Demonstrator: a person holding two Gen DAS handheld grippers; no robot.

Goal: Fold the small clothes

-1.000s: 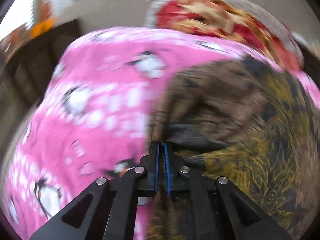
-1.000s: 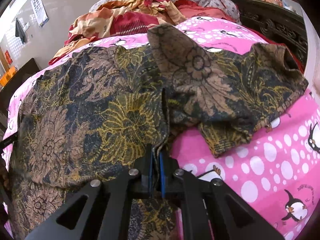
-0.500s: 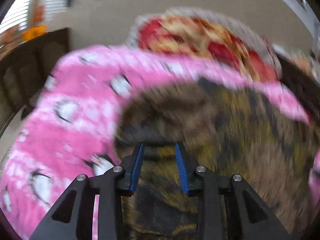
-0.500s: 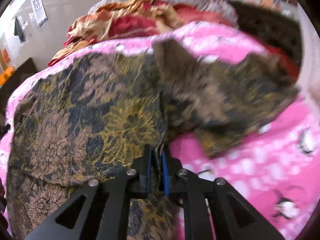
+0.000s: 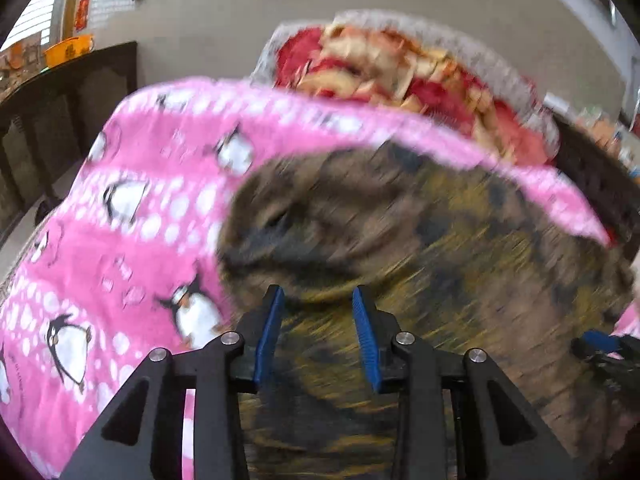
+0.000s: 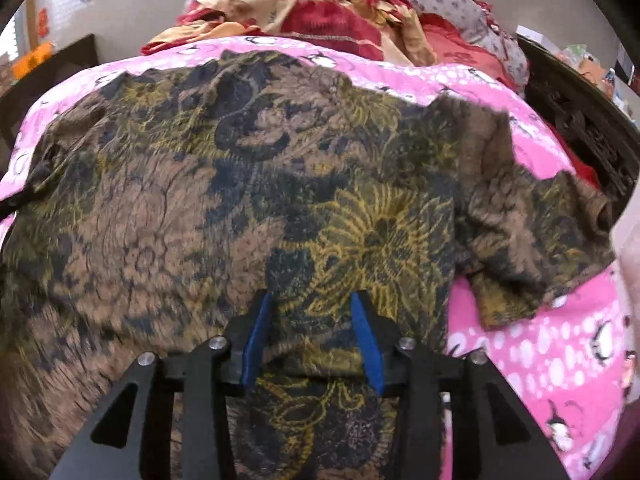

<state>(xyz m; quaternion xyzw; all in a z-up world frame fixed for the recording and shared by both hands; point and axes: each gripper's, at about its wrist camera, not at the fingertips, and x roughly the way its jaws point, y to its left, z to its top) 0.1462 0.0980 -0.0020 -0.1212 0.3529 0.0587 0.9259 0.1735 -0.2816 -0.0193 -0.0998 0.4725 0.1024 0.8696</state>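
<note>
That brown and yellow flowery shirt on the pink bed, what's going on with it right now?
A person with a handheld gripper in each hand is folding the brown, black and yellow floral shirt, which lies spread on the pink penguin-print blanket. The left gripper and right gripper have both just been opening, and neither pinches the cloth now; the fabric simply lies beneath their blue pads. One short sleeve sticks out to the side. A heap of red and cream patterned cloth sits behind.

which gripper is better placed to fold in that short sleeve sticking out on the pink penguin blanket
Right. The sleeve lies just beside the right gripper, whose jaws have just been opening with nothing between them. The left gripper hovers at the shirt's opposite edge.
</note>
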